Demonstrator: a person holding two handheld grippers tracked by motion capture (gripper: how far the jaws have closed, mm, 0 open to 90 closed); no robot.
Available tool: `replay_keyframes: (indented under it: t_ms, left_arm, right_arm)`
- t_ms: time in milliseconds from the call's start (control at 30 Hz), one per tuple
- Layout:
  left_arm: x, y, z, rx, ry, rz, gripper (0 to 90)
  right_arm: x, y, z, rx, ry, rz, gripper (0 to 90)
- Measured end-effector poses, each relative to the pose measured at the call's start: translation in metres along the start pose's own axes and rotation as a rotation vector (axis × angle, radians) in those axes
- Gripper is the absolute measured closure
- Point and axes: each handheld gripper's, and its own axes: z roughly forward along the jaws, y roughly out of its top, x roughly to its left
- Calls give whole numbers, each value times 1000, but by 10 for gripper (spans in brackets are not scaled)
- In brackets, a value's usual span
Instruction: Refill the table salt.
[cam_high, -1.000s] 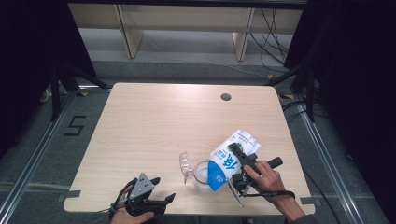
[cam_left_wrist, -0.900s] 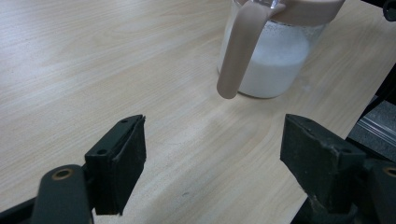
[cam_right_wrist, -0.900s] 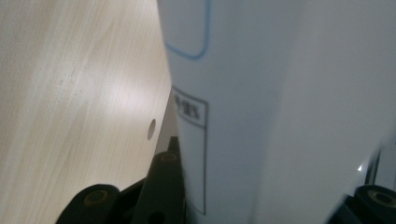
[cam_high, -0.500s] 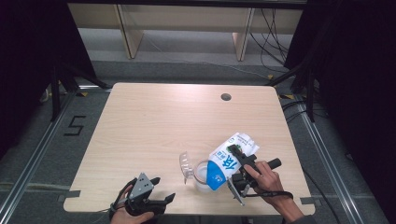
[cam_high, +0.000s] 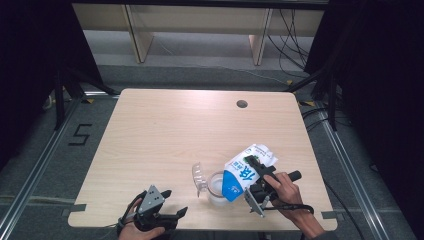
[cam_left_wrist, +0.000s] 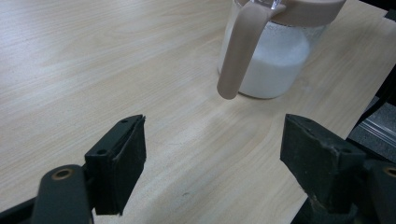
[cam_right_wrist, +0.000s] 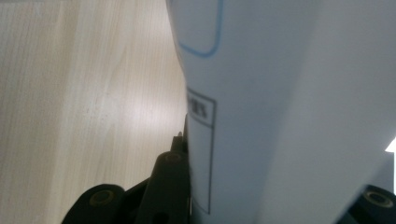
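Black two-jawed claws (cam_high: 172, 214), grey three-cornered plate (cam_high: 151, 199) on left, brass-coloured pivot pins.

From above the near edge we look forward and down on the whole table (cam_high: 165, 130). The left tongs (cam_high: 175, 205) sit at seven o'clock; their camera rides low, looking across the tabletop at the jug (cam_left_wrist: 273, 56) close by, which we also see from above. The right tongs' (cam_high: 252, 177) camera, at five o'clock, is pressed against the carton (cam_right_wrist: 289, 112).
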Motion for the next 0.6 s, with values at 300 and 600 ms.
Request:
replay_keyframes:
  t_ms: [300,600]
  left_arm:
    - [1,0,0,2,1,15,222]
    - [0,0,-1,5,9,-2,222]
  right_arm:
    - [1,-1,0,-12,19,71,781]
    - [0,-4,-1,-13,32,172,787]
